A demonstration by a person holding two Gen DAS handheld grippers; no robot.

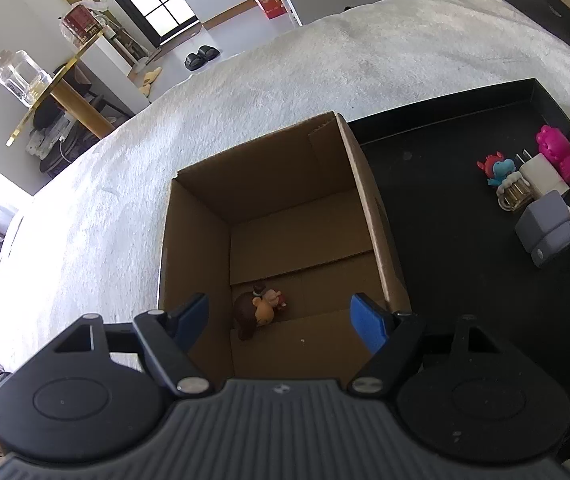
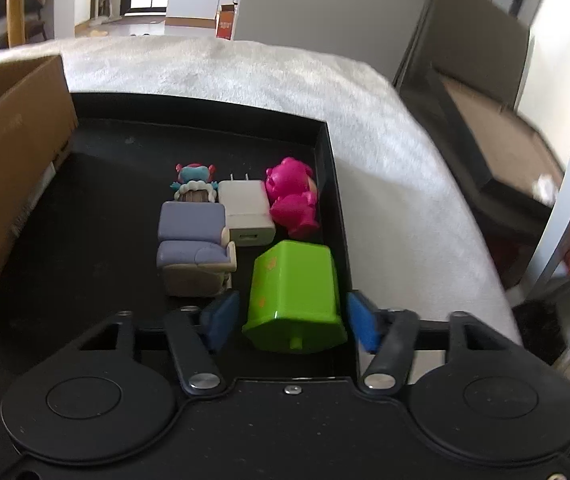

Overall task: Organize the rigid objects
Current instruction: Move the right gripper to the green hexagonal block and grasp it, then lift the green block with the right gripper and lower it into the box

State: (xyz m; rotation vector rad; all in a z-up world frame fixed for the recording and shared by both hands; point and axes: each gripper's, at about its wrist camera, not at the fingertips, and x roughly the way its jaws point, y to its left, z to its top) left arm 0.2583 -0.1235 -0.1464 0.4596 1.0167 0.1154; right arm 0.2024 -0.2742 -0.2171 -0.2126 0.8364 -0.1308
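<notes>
Left gripper [image 1: 281, 316] angled down over cardboard box [image 1: 269, 216], jaws wide, empty (doll figure [image 1: 259, 312] below). Right gripper [image 2: 289, 320] angled down, jaws straddling green block [image 2: 295, 292], not visibly pressing.

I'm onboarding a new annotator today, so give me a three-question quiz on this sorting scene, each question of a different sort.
1. True or false: the cardboard box already holds a brown-haired doll figure.
2. Which toy lies between the right gripper's fingers? A) pink figure B) green block C) white charger
3. Fill in: the toys not yet sorted lie in a black ____.

Key:
1. True; the doll lies on the box floor below the open, empty left gripper.
2. B; the green block sits between the blue fingers, small gaps still showing on both sides. The pink figure and white charger lie beyond it.
3. tray.
</notes>
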